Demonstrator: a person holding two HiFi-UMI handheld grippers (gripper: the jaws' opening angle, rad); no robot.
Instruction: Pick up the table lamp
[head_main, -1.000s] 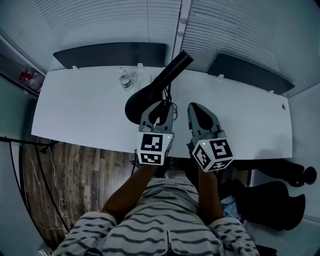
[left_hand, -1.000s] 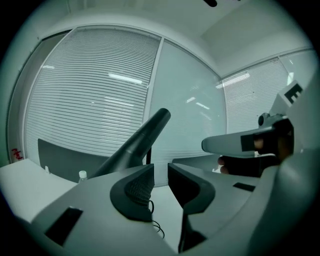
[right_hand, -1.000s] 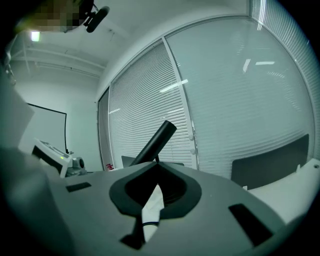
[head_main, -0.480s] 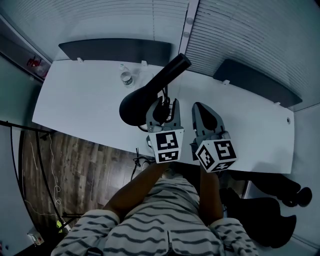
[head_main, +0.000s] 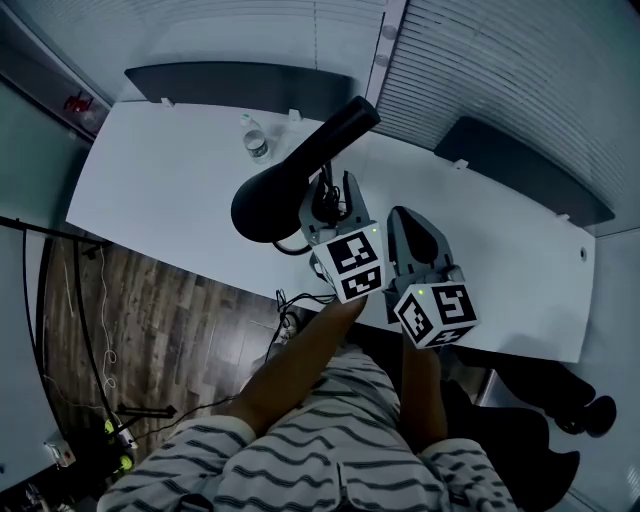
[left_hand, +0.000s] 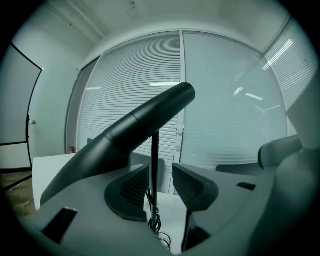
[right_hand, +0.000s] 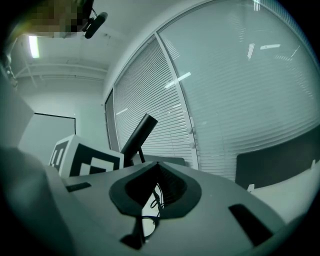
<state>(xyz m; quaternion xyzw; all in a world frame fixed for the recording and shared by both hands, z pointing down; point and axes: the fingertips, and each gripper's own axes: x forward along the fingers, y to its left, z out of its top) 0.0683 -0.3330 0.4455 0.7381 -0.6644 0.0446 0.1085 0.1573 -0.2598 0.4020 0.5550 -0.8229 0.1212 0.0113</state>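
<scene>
- The person's striped shirt (head_main: 330, 440) is seen nearest, on the near side of the table lamp (head_main: 300, 170), with both forearms reaching toward it.
- The right gripper (head_main: 402, 214) is held just to the right of the table lamp and apart from it. In the right gripper view, its jaws (right_hand: 157, 167) are closed tip to tip, with nothing clamped between them.
- The left gripper (head_main: 333, 192) is placed at the table lamp's thin upright stem (left_hand: 154, 155). In the left gripper view, its jaws (left_hand: 161, 182) are spread apart with the stem standing between them. The stem lies close against the left pad, and a clear gap is left to the right pad, so the stem is not clamped.
- A coiled black cable (left_hand: 156, 227) hangs below the stem.
- The table lamp is located above the middle of the white table (head_main: 160, 190). Its long black head slants from a broad end at the near left to a narrow end at the far right. Its foot is covered by the left gripper, so contact with the table cannot be confirmed.
- A small bottle (head_main: 257, 143) stands on the table beyond the table lamp's broad end, to its left.
- Two dark panels (head_main: 240, 80) are set behind the table lamp at the table's far edge.
- Closed blinds (head_main: 500, 60) fill the wall beyond the table lamp.
</scene>
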